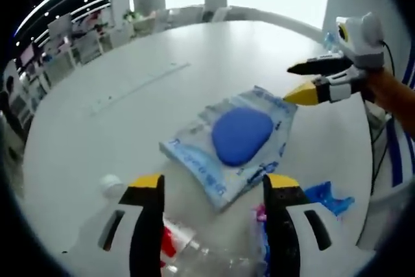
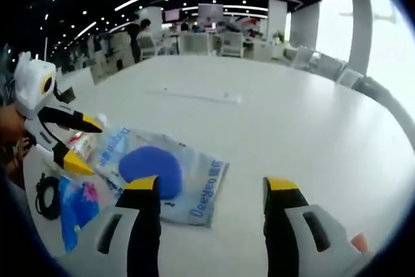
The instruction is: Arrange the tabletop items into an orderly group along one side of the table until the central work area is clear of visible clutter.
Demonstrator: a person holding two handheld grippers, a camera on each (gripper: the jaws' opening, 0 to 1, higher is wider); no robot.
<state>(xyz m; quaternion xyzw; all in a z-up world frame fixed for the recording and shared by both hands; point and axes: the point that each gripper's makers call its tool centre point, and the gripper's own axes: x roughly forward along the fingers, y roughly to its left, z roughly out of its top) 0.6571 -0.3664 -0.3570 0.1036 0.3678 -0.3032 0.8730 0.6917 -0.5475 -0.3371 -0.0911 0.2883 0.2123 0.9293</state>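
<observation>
My left tool (image 1: 211, 189) hangs low over the white desk (image 1: 130, 115) with its two yellow-tipped jaws spread apart and nothing between them. Just beyond the tips lies a clear plastic bag (image 1: 230, 144) with blue print, flat on the desk, and a blue oval pad (image 1: 241, 135) sits inside it. Below my left jaws I see a crumpled clear wrapper with a red bit (image 1: 172, 241), a small white cap (image 1: 110, 183) to one side, and a blue and pink packet (image 1: 331, 199) on the other.

My right tool (image 2: 211, 189) is also spread apart and holds nothing; its jaws point across the bare desk, with the bag (image 2: 165, 173) lying just beside its left jaw. From the left gripper view, that right tool (image 1: 299, 81) hovers near the bag's far corner, jaws parted. A black cable coil (image 2: 47, 196) rests next to the blue and pink packet (image 2: 78, 205) at the desk's edge. A long pale strip (image 2: 194, 95) lies farther out on the desk.
</observation>
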